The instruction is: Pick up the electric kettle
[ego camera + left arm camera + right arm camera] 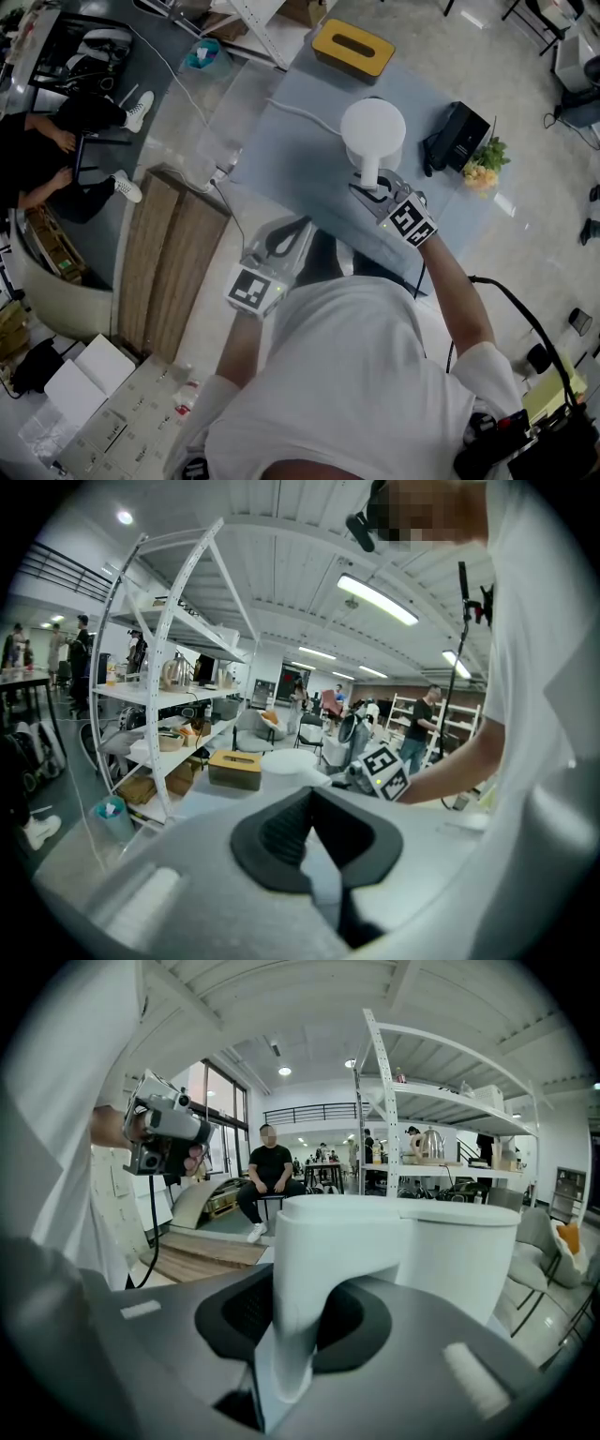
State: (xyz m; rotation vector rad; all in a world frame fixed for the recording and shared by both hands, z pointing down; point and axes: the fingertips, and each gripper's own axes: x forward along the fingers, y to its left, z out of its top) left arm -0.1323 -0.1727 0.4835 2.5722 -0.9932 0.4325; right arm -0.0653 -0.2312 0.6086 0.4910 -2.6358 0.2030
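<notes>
A white electric kettle [373, 127] stands out on the grey table [291, 173], its round lid facing up. My right gripper [373, 190] is shut on the kettle's handle [314, 1279], which fills the space between the black pads [239, 1312]; the kettle's body [459, 1251] rises just beyond. From above I cannot tell whether the kettle rests on the table. My left gripper [296, 231] hovers at the table's near edge, open, with nothing between its fingers [281, 832]. From the left gripper view the kettle [291, 764] shows ahead.
A yellow tissue box [353, 47] lies at the table's far end. A black device [457, 136] and a small plant [485, 165] sit right of the kettle. A white cord [300, 113] crosses the table. A wooden bench [173, 253] stands on the left.
</notes>
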